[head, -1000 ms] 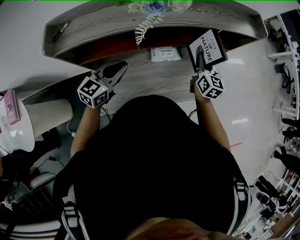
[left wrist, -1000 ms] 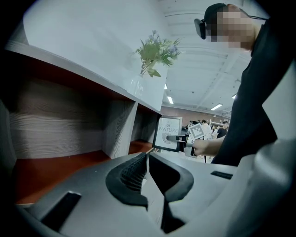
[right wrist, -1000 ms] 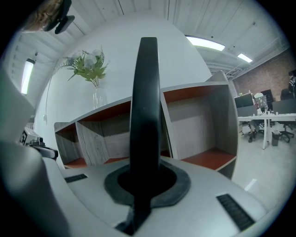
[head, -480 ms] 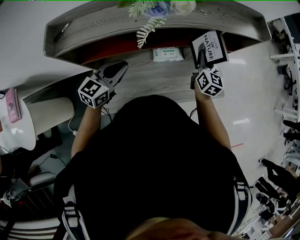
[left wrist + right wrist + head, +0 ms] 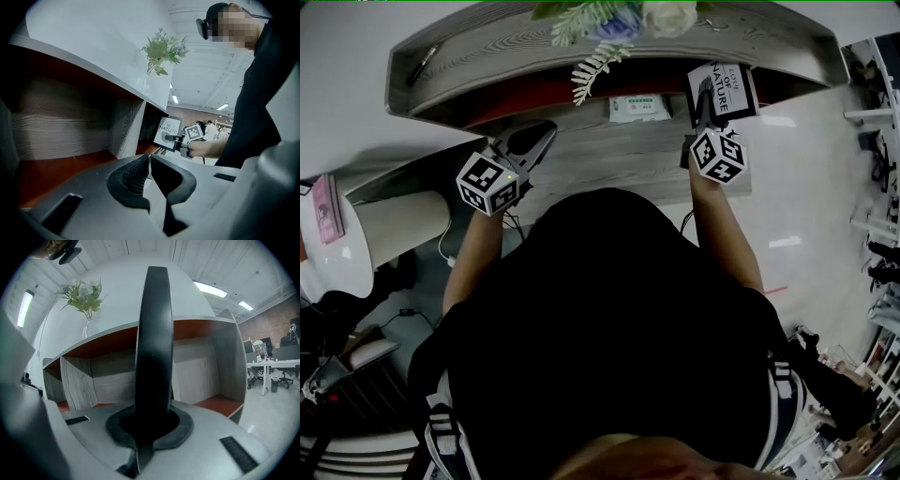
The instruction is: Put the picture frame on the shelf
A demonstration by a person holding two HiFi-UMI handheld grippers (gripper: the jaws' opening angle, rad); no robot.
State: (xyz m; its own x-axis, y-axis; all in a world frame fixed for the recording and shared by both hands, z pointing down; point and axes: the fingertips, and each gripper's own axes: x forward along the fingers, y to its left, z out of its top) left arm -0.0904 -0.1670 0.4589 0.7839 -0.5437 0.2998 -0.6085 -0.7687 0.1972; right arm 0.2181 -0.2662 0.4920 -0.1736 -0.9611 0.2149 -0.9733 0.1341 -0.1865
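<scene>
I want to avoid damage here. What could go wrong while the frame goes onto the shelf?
The right hand-held gripper pinches the picture frame by one edge only, so it may swing or slip. The frame is near the top board of the shelf; a knock there could shake the flowers standing on it.

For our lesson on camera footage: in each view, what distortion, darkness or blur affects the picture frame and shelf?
Head view: fisheye bends the shelf into an arc. Left gripper view: dark vignetted corners; picture frame small. Right gripper view: the frame, held edge-on, is a dark bar across the shelf.
</scene>
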